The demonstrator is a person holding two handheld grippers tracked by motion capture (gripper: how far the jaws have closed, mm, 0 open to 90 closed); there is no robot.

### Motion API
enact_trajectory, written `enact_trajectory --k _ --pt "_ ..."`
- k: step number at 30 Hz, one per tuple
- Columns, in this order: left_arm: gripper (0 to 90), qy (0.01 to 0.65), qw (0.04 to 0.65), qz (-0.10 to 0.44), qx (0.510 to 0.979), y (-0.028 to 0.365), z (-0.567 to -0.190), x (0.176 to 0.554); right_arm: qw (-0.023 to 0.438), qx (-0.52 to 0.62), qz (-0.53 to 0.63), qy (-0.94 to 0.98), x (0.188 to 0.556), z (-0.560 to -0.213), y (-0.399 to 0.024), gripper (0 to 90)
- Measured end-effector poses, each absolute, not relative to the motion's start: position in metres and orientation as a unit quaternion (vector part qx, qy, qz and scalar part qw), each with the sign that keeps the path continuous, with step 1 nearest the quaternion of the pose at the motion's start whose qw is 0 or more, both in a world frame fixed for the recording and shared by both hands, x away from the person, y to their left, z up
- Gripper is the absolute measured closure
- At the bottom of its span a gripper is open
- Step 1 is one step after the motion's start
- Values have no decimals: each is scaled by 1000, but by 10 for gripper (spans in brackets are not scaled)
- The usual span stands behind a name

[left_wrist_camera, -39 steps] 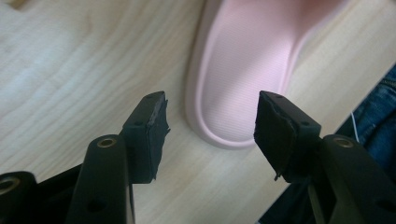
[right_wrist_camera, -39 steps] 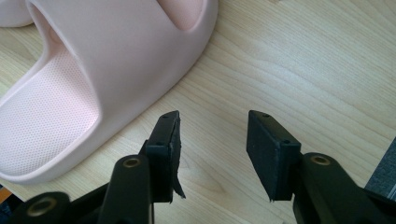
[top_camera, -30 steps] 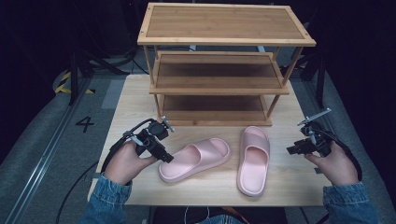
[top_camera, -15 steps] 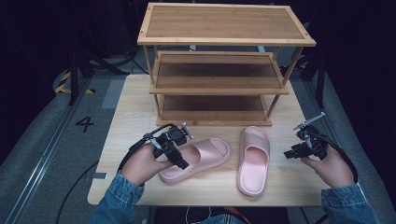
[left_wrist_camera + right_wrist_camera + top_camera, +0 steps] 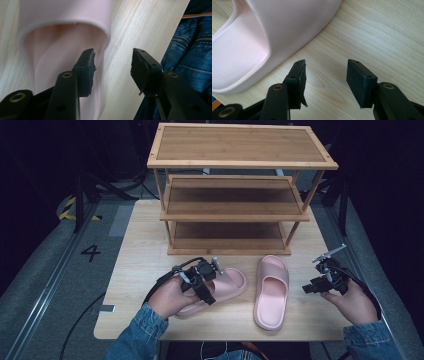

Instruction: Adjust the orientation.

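Two pink slides on the table, grippers closing in

Left gripper (image 5: 207, 285) sits over the left slipper (image 5: 227, 284), jaws just closing but apart, one inside its heel rim. Right gripper (image 5: 311, 287), jaws apart and empty, hovers at 3 o'clock of the right slipper (image 5: 271, 292).

Two pink slippers lie on one tabletop (image 5: 140, 245): the left slipper (image 5: 227, 282) at lower centre of the high view, the right slipper (image 5: 271, 290) just right of it. One wooden shelf rack (image 5: 240, 185) with three boards fills the upper middle. Two grippers appear, the left gripper (image 5: 202, 282) lower left of centre and the right gripper (image 5: 320, 280) at lower right.
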State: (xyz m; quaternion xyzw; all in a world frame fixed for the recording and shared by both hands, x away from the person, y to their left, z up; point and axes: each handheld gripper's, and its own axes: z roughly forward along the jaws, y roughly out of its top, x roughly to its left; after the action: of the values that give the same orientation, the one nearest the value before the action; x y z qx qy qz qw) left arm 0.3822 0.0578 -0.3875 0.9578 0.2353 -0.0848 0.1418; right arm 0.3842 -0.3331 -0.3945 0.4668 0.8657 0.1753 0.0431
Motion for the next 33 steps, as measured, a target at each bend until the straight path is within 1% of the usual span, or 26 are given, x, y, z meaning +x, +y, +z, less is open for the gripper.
enact_trajectory --k 2,5,10,11,14,15,17,20,23,28,33 --pt "573 241 147 -88 955 55 -390 385 45 463 176 868 385 -395 -332 502" --pt "582 247 150 -90 953 53 -395 386 45 460 173 870 386 -396 -330 504" --pt "610 244 151 -79 955 45 -404 387 45 452 172 874 387 -398 -327 505" --pt "642 242 148 -78 956 44 -407 387 48 451 172 874 387 -398 -326 501" --pt "697 244 140 -74 957 41 -411 388 52 446 173 877 387 -399 -326 501" --pt "697 244 139 -70 957 41 -411 388 55 444 171 878 387 -399 -326 502" --pt "748 247 139 -65 957 42 -411 389 51 444 170 878 387 -399 -326 514" --pt "768 246 139 -64 957 42 -410 390 42 444 173 878 388 -401 -326 532" --pt "802 238 135 -50 961 40 -407 388 32 442 174 879 389 -402 -326 550" --pt "830 233 138 -49 961 41 -404 387 25 442 175 879 390 -402 -326 558" --pt "836 228 137 -46 963 43 -399 384 26 443 174 879 390 -402 -326 556"
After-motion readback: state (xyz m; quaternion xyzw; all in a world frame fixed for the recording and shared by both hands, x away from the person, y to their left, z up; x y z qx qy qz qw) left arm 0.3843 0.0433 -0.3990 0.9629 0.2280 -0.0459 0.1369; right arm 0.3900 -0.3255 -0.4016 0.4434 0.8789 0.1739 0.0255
